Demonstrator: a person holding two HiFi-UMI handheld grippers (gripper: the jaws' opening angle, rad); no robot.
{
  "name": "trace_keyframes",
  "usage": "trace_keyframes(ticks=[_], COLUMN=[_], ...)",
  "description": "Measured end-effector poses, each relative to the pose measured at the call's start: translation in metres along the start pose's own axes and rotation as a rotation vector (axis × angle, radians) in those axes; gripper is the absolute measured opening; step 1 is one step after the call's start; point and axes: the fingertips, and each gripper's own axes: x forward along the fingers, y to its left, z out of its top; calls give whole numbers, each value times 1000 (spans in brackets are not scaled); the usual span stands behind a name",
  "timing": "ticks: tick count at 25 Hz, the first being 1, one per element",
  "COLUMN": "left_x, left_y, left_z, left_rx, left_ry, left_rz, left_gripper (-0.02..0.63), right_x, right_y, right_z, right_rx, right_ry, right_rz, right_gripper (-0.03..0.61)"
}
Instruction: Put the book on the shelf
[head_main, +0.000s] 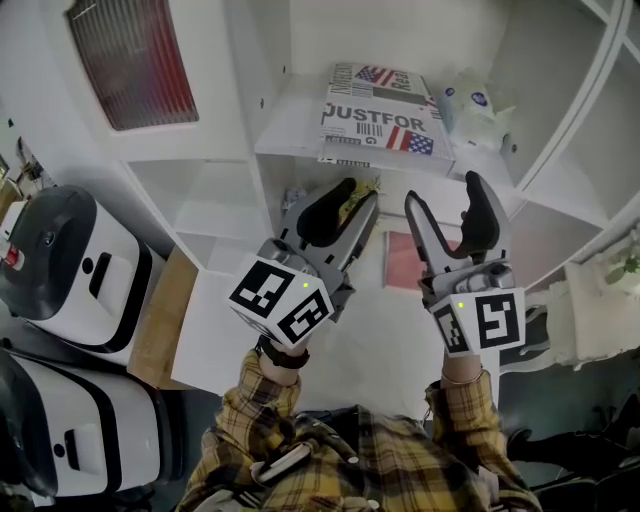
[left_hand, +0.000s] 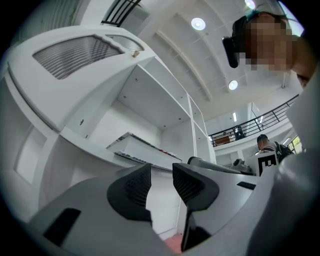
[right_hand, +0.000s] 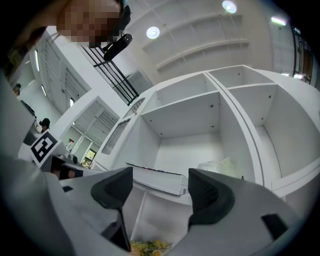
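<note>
A flat white book with black block lettering and a striped flag print (head_main: 385, 120) lies on an upper board of the white shelf unit (head_main: 290, 125), its cover facing up. It rests in the compartment straight ahead of both grippers and apart from them. A crumpled clear plastic bag (head_main: 476, 108) sits just beside the book on the right, on the same board.

The left gripper (head_main: 358, 192) is held in front of the shelf below the book. Its 2 black ribbed pads stand a narrow gap apart with nothing between them. The right gripper (head_main: 443, 190) is level with it and near it. Its jaws are spread wider and are likewise empty, with the book's edge visible past them in the right gripper view.

A pink flat item (head_main: 400, 258) lies in the compartment below, between the 2 grippers. Some yellow flowers (right_hand: 149, 246) show in a lower compartment. 2 white and black rounded machines (head_main: 70, 265) stand at the left of the shelf unit. The person's sleeves are yellow plaid (head_main: 262, 408).
</note>
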Motion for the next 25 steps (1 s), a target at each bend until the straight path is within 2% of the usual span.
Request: trace_keyframes(ticks=[12,14,16,21,25], left_x=[-29,-32,-35,-42,-50], left_y=[-63,-72,-78,-91,-101], left_z=[-5,-10,-16,-34,-50], left_rx=[77,90,93,93,104], left_ry=[35,50,63,92,128], left_rz=[-48,-54,-58,-68,-67], left_gripper=[147,147,146,127,112], right_x=[-59,-69,-79,-100,-117], right_y=[20,22,24,32,41], right_z=[-1,-3,-5,-12,-26], right_rx=[94,109,123,148,169], right_ry=[37,44,50,70,125], right_rz=[44,46,43,51,58], right_gripper=[334,314,267,233,202])
